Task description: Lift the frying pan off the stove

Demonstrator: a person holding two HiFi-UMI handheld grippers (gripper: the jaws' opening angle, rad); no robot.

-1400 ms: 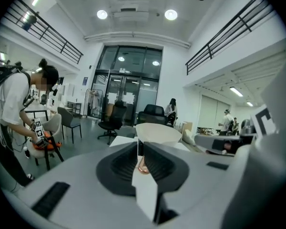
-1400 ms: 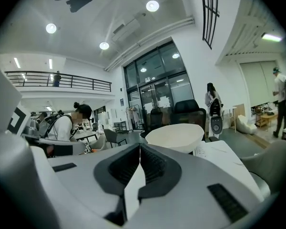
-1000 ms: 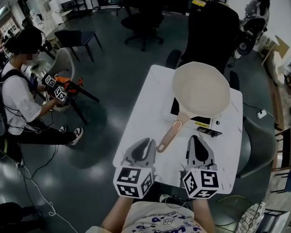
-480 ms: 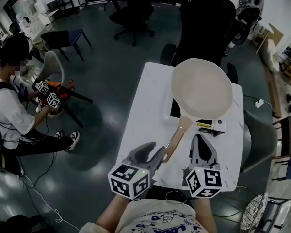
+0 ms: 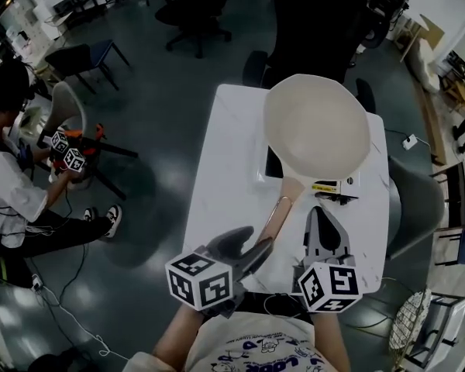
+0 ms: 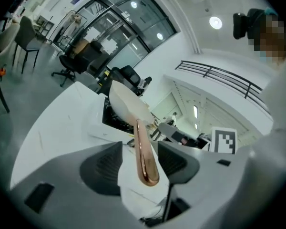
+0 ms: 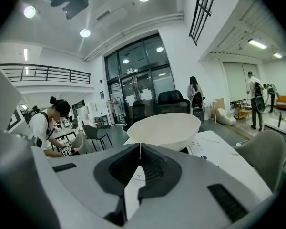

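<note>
While the cream-white frying pan (image 5: 316, 126) is sitting on the black portable stove (image 5: 331, 190) at the far half of the white tabletop (image 5: 221, 169), its copper-coloured handle (image 6: 144, 149) is being straddled by the left gripper (image 5: 249, 248). That gripper's jaws have just been opening and are now being held wide apart, one on either side of the handle's free end, with no pad pressing on it. A second ago this gripper was being held shut beside the handle; now it is being carried lower and rolled, so that the handle is lying in the gap. The right gripper (image 7: 139, 149) is being kept near the stove's front edge, right of the handle, its jaws together on nothing. Nothing is being lifted yet, and the pan is judged to be resting wholly on the stove. A grasp is being prepared, so closing on the handle is judged the next step. Because the pan is wide and is being approached near the handle's end, tipping is being risked once it is raised.
</note>
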